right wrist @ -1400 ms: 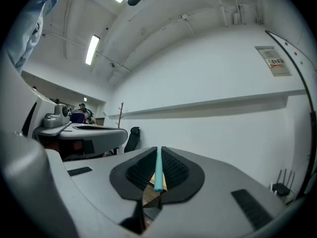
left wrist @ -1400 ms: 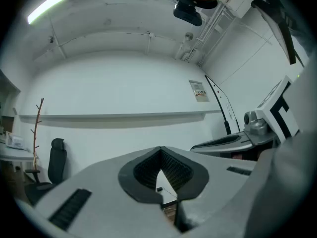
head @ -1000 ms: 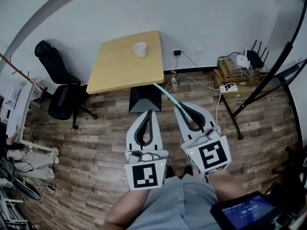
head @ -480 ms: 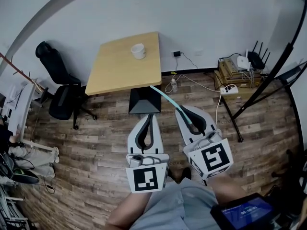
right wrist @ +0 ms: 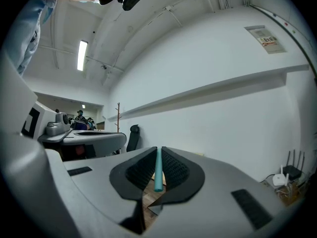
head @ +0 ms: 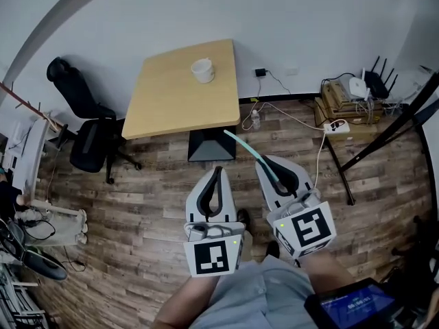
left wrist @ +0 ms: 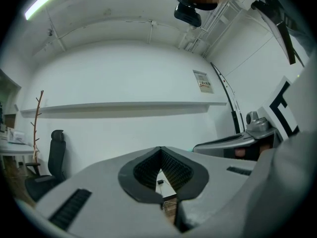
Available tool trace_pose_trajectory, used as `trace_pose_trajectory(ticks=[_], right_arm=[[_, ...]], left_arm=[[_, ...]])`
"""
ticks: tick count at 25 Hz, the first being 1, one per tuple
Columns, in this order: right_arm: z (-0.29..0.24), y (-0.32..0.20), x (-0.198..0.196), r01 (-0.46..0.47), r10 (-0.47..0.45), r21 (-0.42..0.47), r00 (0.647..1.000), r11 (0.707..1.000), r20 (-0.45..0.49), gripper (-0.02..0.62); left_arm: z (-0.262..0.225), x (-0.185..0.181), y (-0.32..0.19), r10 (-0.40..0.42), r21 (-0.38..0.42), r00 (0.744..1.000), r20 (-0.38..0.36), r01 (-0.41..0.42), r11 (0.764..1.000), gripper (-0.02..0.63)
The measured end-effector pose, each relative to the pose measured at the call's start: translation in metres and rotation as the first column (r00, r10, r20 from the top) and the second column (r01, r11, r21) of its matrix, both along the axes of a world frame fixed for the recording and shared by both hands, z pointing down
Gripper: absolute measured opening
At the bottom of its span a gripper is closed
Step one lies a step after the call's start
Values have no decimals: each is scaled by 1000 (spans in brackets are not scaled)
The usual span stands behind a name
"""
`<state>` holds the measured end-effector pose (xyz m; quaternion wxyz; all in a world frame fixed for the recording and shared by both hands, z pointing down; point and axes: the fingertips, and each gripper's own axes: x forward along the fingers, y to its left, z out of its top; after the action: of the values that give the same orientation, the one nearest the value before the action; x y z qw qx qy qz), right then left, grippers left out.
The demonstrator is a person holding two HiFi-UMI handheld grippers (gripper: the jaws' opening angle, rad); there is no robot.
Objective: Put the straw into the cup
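While both grippers are held above the wooden floor [head: 137, 184], the right gripper [head: 267, 163] is clamped on the teal straw [head: 242, 146], which projects forward from the jaws toward the table [head: 164, 105]; the left gripper [head: 218, 171] is closed with nothing between its jaws; the white cup [head: 202, 70] is seen upright on the tabletop (near its far edge), well apart from the straw.
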<state>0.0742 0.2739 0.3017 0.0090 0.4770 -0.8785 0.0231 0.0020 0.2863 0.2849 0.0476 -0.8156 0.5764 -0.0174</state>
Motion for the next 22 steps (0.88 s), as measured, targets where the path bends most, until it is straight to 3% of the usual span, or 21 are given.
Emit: trace_pose_trajectory(ticks=[12,22], right_arm=[[-19,-135,-46,-58,59,51,998,997,-10,25],[-33,-192,-83,-77,81,83,995,994,-49,25]], left_arm=[[-16,-51,-135,47,51,998,-33,-46,998,-3],[-21,-92,-203,64,58,996,-69,-60,997,-3]])
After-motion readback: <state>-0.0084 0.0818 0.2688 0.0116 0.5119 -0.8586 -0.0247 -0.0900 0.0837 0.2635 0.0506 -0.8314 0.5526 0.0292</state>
